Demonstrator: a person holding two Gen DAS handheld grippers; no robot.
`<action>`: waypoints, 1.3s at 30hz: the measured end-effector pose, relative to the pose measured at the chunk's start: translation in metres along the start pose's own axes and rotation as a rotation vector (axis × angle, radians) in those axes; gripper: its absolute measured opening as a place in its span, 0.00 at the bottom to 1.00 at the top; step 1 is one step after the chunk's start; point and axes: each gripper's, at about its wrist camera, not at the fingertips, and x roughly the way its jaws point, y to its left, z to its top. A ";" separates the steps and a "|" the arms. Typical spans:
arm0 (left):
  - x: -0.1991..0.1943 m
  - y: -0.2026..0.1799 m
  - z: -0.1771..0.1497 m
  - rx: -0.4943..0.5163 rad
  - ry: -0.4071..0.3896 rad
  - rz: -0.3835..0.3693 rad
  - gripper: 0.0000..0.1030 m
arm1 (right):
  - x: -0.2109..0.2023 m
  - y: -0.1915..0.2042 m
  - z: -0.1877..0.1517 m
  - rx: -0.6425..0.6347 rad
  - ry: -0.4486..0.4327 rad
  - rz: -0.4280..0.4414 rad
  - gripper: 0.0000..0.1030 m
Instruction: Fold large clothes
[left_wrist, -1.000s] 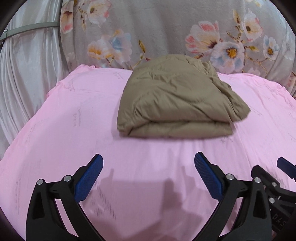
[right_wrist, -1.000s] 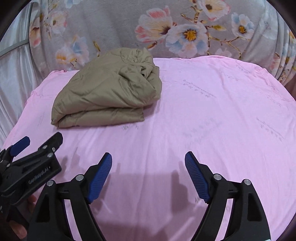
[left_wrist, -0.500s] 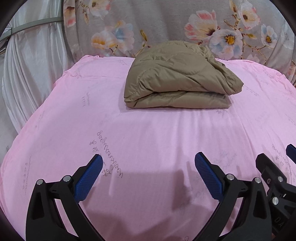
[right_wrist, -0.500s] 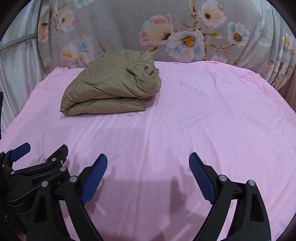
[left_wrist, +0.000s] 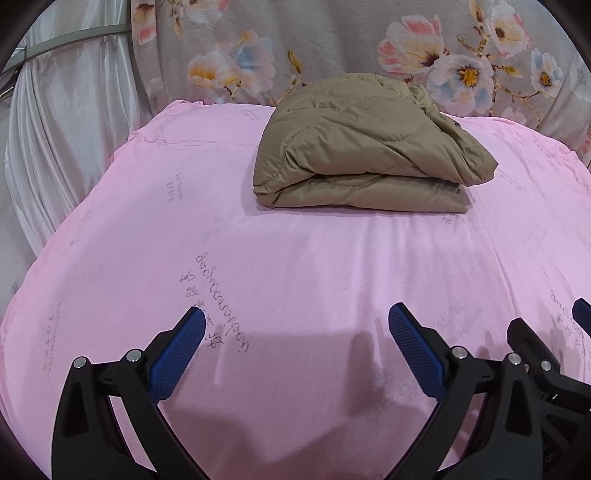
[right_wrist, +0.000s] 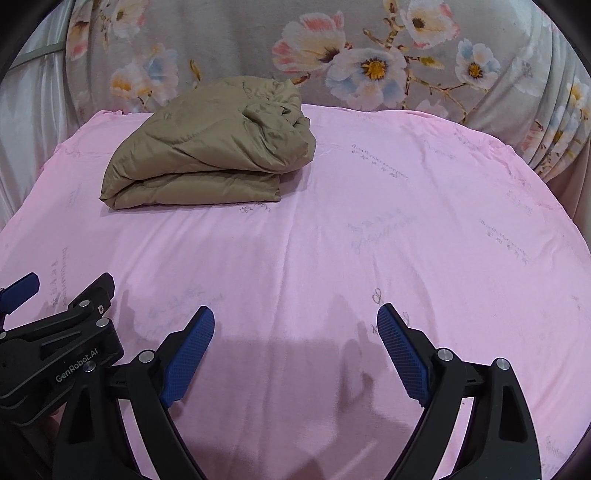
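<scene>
A tan quilted garment (left_wrist: 365, 147) lies folded into a thick bundle at the far side of the pink sheet (left_wrist: 295, 266), also seen as the folded garment (right_wrist: 210, 155) at the left in the right wrist view. My left gripper (left_wrist: 295, 317) hovers open over bare sheet, well short of the bundle, nothing between its blue pads (left_wrist: 177, 350). My right gripper (right_wrist: 295, 317) is open too, empty, over the near middle of the pink sheet (right_wrist: 369, 240). The two grippers sit side by side; each shows at the edge of the other's view.
A grey floral curtain (left_wrist: 332, 48) hangs right behind the bed. White drapes (left_wrist: 62, 140) fall past the bed's left edge. The sheet drops away at the right edge (right_wrist: 554, 192). Open pink sheet stretches between the grippers and the bundle.
Both grippers have pulled back from the folded garment, which now sits farther off and higher in both views. The right jaws stand slightly wider than a second ago.
</scene>
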 end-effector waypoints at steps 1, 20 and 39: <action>0.000 0.000 0.000 0.000 0.000 0.000 0.94 | 0.000 0.000 0.000 0.000 0.000 0.000 0.85; -0.001 0.000 0.000 0.003 -0.004 0.001 0.94 | -0.001 -0.001 0.001 0.002 -0.007 0.000 0.85; -0.001 0.000 0.000 0.004 -0.006 0.001 0.94 | -0.001 -0.001 0.000 0.001 -0.008 0.000 0.85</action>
